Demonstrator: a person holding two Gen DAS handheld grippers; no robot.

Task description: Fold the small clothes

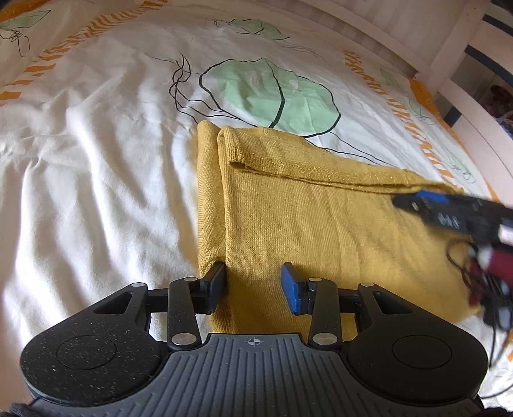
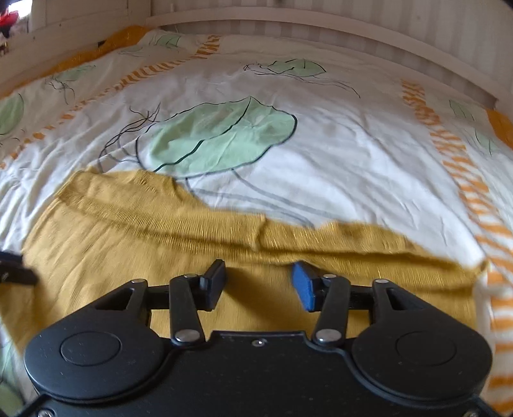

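A mustard-yellow knitted garment (image 1: 320, 231) lies folded flat on the bed, with a narrow folded band along its far edge and a doubled fold on its left side. My left gripper (image 1: 255, 285) hovers open over the garment's near left corner, its black finger by the left fold; the pads press on nothing. My right gripper (image 1: 416, 200) comes in blurred from the right over the far band. In the right wrist view the right gripper (image 2: 259, 282) stands open just above the garment (image 2: 128, 250), close to the band, with only flat cloth beneath it.
The bed is covered by a white duvet (image 1: 96, 160) with green leaf prints and orange stripes. A white bed frame (image 1: 465, 64) runs along the right, and a white headboard (image 2: 288, 16) stands at the back. Dark cables and a red sleeve (image 1: 493, 266) hang by the right gripper.
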